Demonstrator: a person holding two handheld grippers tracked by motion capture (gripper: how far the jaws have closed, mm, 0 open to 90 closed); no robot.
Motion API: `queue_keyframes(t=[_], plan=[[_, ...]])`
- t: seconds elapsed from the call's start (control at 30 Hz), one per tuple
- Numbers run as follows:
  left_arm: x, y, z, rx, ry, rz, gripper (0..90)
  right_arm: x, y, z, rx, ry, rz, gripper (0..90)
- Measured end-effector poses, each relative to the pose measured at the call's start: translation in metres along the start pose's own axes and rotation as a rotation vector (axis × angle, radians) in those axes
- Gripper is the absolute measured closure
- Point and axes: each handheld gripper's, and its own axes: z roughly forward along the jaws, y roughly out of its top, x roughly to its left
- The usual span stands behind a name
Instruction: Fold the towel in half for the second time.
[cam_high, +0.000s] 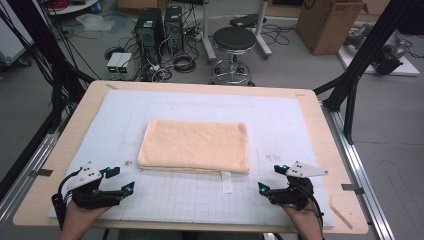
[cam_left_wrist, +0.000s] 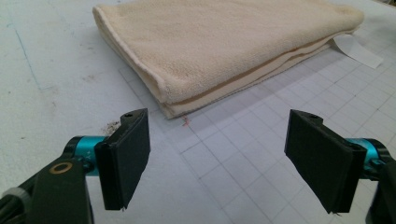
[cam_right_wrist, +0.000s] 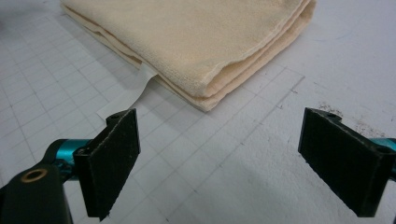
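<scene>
Folded cream towel (cam_high: 194, 146) lies mid-tabletop (cam_high: 310, 107), soft, light and floppy, best pinched at its near corners, as the left hand-held gripper (cam_high: 121, 179) and right hand-held gripper (cam_high: 270, 179) hover just short, jaws wide and empty.

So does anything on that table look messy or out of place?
Hardly. The folded towel lies neat and square on the mat. Its white label pokes out from the near edge, and a few dark crumbs sit near one corner.
</scene>
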Motion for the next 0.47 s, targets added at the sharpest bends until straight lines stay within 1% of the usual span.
queue_keyframes(t=[0.13, 0.17, 0.33, 0.47], plan=[[-0.0002, -0.0021, -0.0032, -0.006, 0.007, -0.004, 22.7, -0.0003, -0.0003, -0.0003, -0.004, 0.003, 0.0, 12.2], [0.0001, -0.0022, -0.0034, -0.006, 0.01, -0.002, 22.6, -0.0001, -0.0004, 0.0, -0.001, 0.004, 0.007, 12.2], [0.0, -0.0025, -0.0017, -0.007, 0.011, 0.0, 22.4, 0.0002, -0.0003, 0.0027, 0.004, 0.005, -0.004, 12.2], [0.0009, -0.0024, -0.0006, -0.006, 0.014, 0.004, 22.3, 0.0003, -0.0005, 0.004, 0.009, 0.012, 0.001, 12.2]])
